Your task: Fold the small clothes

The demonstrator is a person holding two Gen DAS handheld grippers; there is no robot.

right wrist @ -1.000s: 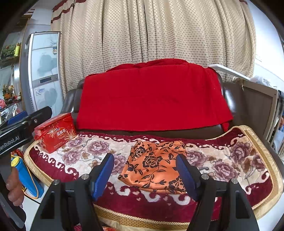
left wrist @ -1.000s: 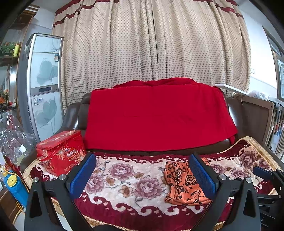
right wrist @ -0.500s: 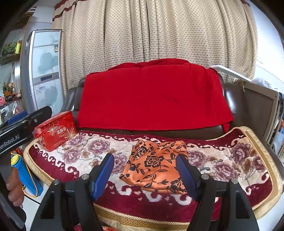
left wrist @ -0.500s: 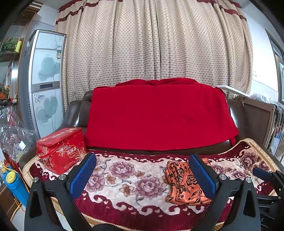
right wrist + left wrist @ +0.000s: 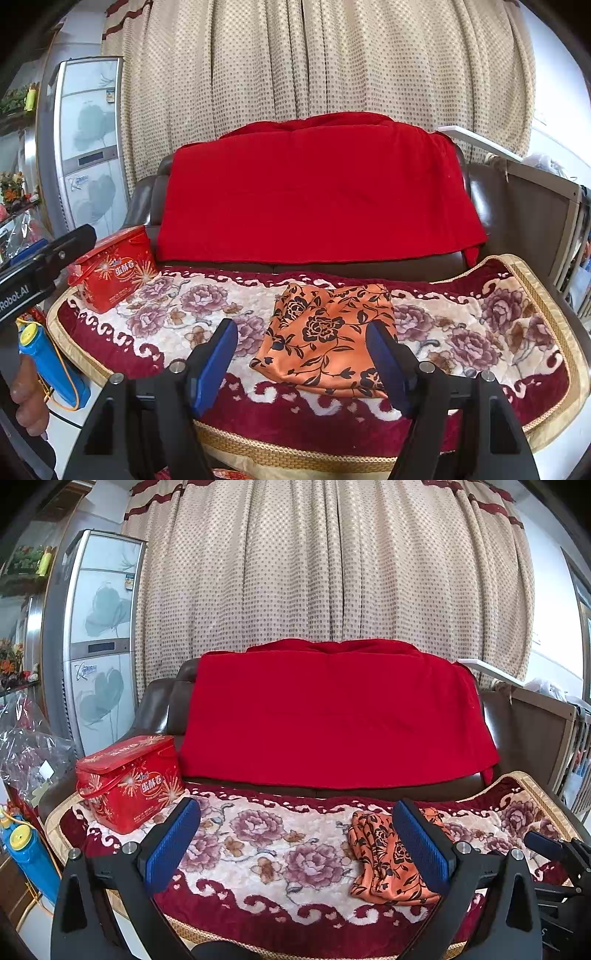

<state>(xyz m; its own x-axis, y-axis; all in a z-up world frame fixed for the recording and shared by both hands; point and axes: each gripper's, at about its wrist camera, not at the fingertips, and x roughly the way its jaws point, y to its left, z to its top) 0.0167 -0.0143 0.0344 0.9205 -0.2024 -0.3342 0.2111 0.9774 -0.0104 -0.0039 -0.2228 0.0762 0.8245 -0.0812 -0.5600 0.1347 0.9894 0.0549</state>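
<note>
A small orange garment with a black flower print lies folded on the flowered seat mat of a sofa. It also shows in the left wrist view, partly behind the right finger. My right gripper is open and empty, held back from the mat's front edge, with the garment between its blue pads. My left gripper is open and empty, to the left of the garment over the mat's middle.
A red tin box stands at the mat's left end. A red blanket hangs over the sofa back. A blue and yellow bottle sits left of the sofa. A tall white cabinet and curtains stand behind.
Both grippers have drifted slightly; the view shifts a little. The garment lies still and both grippers stay open.
</note>
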